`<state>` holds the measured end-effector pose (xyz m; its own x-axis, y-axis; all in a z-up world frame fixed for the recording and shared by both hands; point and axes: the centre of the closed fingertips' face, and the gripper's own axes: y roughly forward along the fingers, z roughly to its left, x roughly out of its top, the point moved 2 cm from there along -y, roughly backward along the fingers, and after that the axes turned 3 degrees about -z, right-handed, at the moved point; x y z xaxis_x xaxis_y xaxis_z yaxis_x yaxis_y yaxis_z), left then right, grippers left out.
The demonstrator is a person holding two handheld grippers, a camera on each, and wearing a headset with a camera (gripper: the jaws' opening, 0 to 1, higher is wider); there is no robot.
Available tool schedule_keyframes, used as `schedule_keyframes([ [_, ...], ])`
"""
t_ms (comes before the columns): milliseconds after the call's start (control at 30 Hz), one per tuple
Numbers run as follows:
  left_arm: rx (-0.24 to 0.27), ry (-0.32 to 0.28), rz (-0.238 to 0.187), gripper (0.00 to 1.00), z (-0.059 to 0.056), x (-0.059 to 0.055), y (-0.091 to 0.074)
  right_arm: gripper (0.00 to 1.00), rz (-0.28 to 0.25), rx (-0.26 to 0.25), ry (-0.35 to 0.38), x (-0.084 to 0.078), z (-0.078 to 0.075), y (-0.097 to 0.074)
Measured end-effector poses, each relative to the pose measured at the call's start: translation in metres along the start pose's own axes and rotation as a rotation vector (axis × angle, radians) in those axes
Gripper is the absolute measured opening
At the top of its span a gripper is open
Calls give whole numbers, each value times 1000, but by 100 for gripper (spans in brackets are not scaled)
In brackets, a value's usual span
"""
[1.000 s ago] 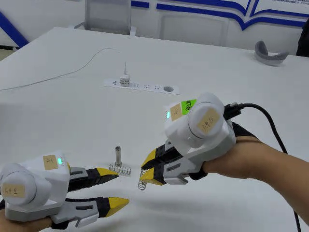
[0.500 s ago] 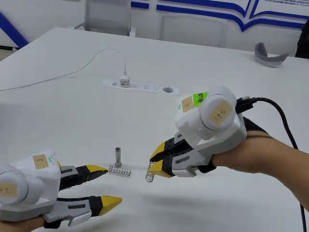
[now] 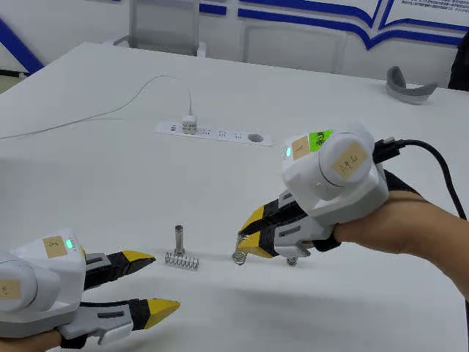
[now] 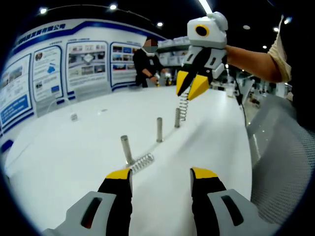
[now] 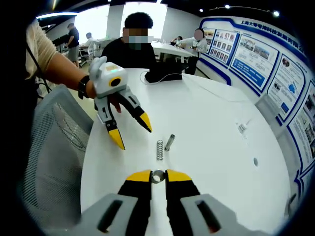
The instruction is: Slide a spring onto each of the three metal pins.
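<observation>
Head view, right gripper (image 3: 243, 245) pinching a spring (image 3: 239, 257), left gripper (image 3: 161, 280) wide open

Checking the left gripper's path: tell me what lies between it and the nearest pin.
A loose spring lies flat there, beside the pin, in the left gripper view.

We record a white table (image 3: 88, 169) bearing a power strip (image 3: 214, 133) with a plugged-in adapter (image 3: 189, 122) and its thin cable (image 3: 110, 110). Three metal pins (image 4: 159, 129) stand upright in a row, with one spring (image 3: 182, 259) lying flat just beside the end pin. A grey curved band (image 3: 410, 84) rests near the far edge.
</observation>
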<state>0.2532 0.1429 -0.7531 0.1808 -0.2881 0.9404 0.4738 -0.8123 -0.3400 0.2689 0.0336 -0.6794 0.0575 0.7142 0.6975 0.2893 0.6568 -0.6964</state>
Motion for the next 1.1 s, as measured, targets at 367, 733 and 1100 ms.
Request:
schedule_keyframes([
  [367,13,-15,6,50,2,-3,-1,11,15,-55,-5,-1,-24,-3],
  [733,18,-25,7,52,3,-5,-1,11,10,-89,11,-2,-37,3],
  [1100,19,-34,7,52,4,-7,0,11,23,-91,22,-6,-42,11],
])
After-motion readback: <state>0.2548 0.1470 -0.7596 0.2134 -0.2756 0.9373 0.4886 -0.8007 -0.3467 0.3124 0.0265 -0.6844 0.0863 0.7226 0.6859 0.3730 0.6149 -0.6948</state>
